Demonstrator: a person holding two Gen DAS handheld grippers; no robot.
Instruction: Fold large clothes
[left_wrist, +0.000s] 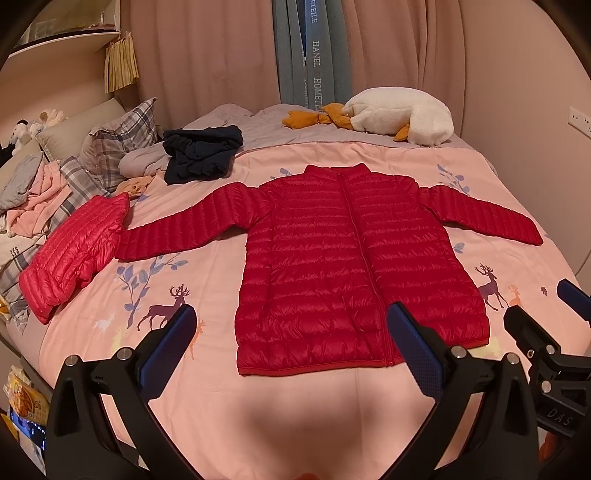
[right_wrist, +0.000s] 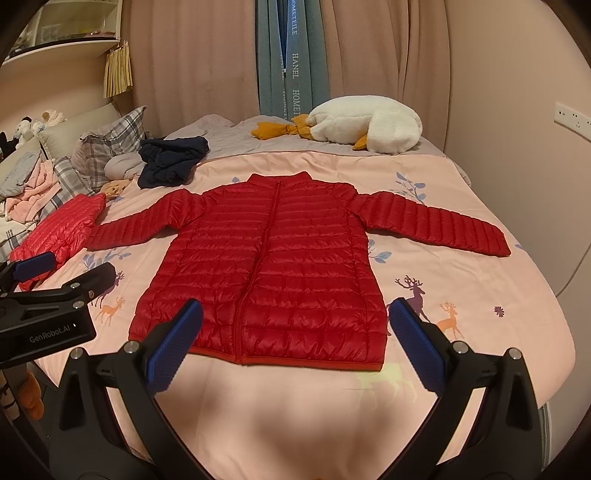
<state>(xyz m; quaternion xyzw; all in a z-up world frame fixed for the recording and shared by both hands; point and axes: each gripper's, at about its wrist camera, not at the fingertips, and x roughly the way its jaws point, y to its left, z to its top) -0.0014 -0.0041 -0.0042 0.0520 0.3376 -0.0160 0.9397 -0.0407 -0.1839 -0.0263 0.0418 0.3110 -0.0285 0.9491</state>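
Both grippers, left (left_wrist: 291, 321) and right (right_wrist: 295, 314), hover with jaws spread wide and empty above the hem of the red puffer jacket (left_wrist: 354, 258), spread flat, sleeves out, on the pink bedspread (left_wrist: 295, 424).

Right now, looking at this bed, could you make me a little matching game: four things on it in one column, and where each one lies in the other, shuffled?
Things:
1. red puffer jacket
2. white plush goose
3. navy garment
4. pink puffer jacket

Places:
A. crumpled near the plaid pillows
B. spread flat, sleeves out, mid-bed
C. far edge, by the curtains
D. folded up, off the end of the red jacket's left-hand sleeve

Pairs: 1-B, 2-C, 3-A, 4-D
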